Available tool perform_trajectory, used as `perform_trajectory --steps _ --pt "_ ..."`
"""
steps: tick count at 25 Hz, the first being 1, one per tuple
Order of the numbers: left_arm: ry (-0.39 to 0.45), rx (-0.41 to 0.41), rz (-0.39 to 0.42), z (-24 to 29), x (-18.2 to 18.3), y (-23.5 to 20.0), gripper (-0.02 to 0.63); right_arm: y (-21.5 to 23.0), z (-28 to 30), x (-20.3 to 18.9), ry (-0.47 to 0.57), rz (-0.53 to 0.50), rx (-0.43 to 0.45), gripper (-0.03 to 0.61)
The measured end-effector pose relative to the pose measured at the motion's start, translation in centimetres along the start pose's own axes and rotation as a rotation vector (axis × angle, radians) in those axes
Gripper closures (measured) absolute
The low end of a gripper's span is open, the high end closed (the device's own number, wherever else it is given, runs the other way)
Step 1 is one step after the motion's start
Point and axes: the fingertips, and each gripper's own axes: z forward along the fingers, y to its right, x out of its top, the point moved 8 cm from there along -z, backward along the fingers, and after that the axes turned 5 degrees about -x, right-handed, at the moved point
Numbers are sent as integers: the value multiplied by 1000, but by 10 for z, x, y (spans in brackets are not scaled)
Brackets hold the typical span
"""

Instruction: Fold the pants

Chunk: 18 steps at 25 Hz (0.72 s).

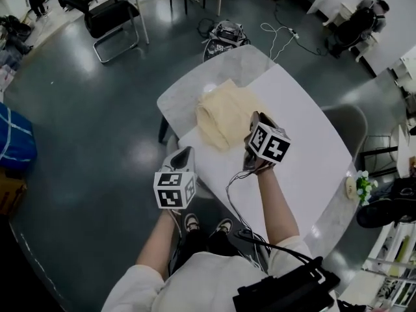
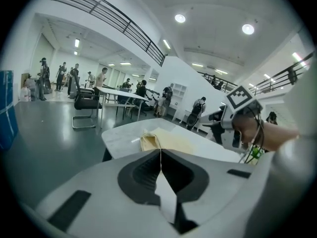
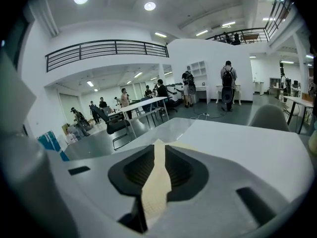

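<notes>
Head view alone takes in the whole white desk (image 1: 305, 161), rounded at the corners, with the cream pants (image 1: 224, 117) lying in a folded bundle toward its far left end. Each gripper view catches only a strip of that cloth beyond its own fingers, yet both show what the overhead camera misses: a tall hall with railings, ceiling lights and people standing far off. The right gripper (image 1: 255, 118) reaches over the near right edge of the pants, the forearm stretched forward above the desk. Its own view shows its fingers (image 3: 187, 172) released, a little apart, with cream cloth filling the gap, though whether the cloth touches the pads is hard to make out. The left gripper (image 1: 186, 150) hangs at the desk's near left edge, apart from the pants, its fingers (image 2: 139, 175) clenched together on nothing. Only the left gripper view shows the right hand (image 2: 253, 131) side-on around its gripper. A small bunch of flowers (image 1: 359, 187) sits at the desk's right rim.
</notes>
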Motion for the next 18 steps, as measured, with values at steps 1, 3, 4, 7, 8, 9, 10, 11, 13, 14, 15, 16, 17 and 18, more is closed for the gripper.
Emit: perform_trajectory --steps 1,3,4,7,8,9,10,11,13,14,15,16,17,18 --pt "8 -3 3 -2 3 6 604 2 -8 0 5 -9 6 518" --pt "20 -5 11 -5 8 19 604 6 -26 1 17 -26 20 518" --pt "23 -6 17 -7 10 25 604 7 -35 1 22 -31 29 522" --pt "33 -3 40 -17 18 43 604 10 -67 -1 34 -28 53 530" --pt "38 -3 47 -20 20 48 604 11 -78 -1 42 -28 57 537" --pt "43 -2 55 -24 23 55 604 13 -90 -2 50 -29 59 547" --pt "47 -2 63 -28 26 61 604 16 -100 -3 55 -28 62 560" --pt "51 -1 72 -31 28 68 604 19 -110 -4 58 -26 66 571" --pt "59 1 91 -37 31 81 604 27 -127 -8 61 -21 75 584" --pt "64 3 100 -40 33 87 604 31 -135 -11 63 -19 77 584" --pt "69 7 107 -43 34 93 604 35 -142 -13 66 -20 79 584" --pt "75 11 112 -46 35 98 604 38 -149 -16 69 -22 80 584" --pt "81 16 117 -49 36 102 604 41 -156 -19 74 -26 82 584" --pt "86 21 124 -52 36 107 604 43 -161 -21 79 -28 83 584"
